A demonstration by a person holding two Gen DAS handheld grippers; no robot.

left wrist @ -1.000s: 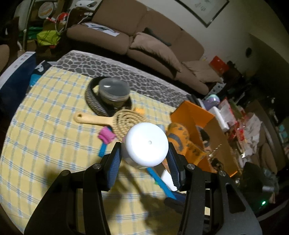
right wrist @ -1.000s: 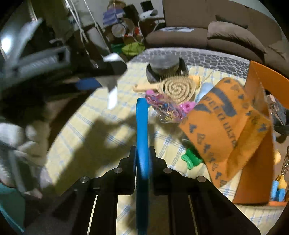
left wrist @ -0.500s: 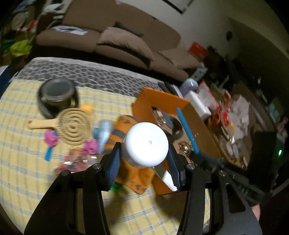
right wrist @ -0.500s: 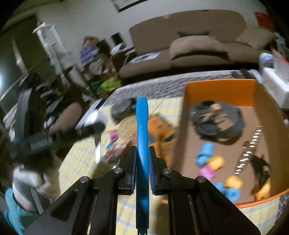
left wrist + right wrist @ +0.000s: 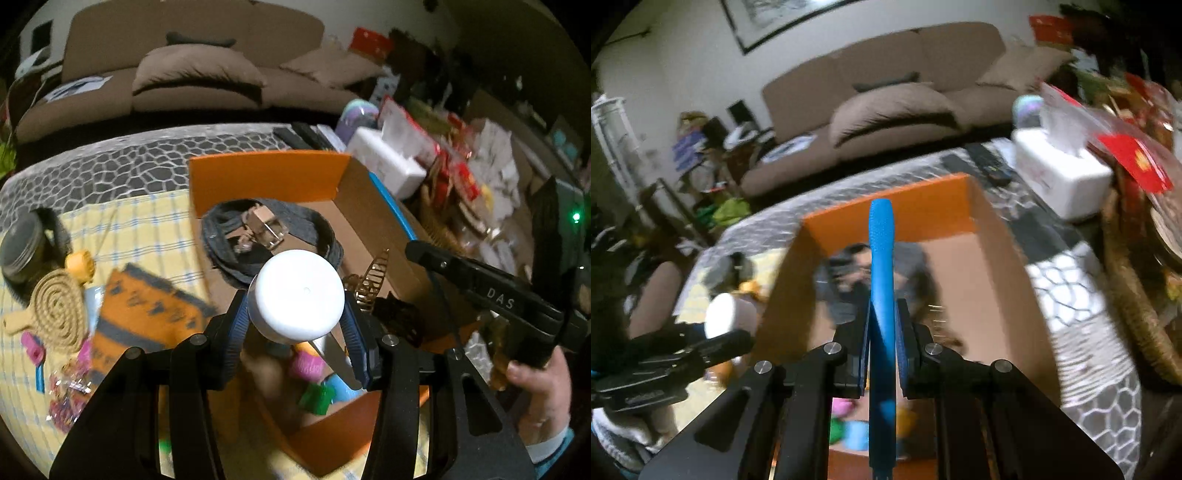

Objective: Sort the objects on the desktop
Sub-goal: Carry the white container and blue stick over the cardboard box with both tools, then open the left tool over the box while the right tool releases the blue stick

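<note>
My left gripper (image 5: pixel 295 325) is shut on a white-capped jar (image 5: pixel 295 299) and holds it over the near part of the orange cardboard box (image 5: pixel 266 177). My right gripper (image 5: pixel 882 328) is shut on a long blue stick-like tool (image 5: pixel 882 280) and holds it above the same box (image 5: pixel 886 206). The box holds a coiled grey belt (image 5: pixel 229 240), a gold clip (image 5: pixel 373 280) and small colored clips (image 5: pixel 314 395). On the yellow checked cloth (image 5: pixel 147 229) to the left lie an orange patterned pouch (image 5: pixel 147 314), a spiral wooden brush (image 5: pixel 59 310) and a dark jar (image 5: pixel 22 240).
A white tissue box (image 5: pixel 1063 177) and remote controls (image 5: pixel 990 166) lie beyond the box on the grey patterned table. Cluttered packets (image 5: pixel 454 162) crowd the right side. A brown sofa (image 5: pixel 886 99) stands behind. The right gripper body (image 5: pixel 491 295) and a hand (image 5: pixel 535 380) show at right.
Both grippers have swung right from over the yellow cloth to above the orange box, each still holding its object.
</note>
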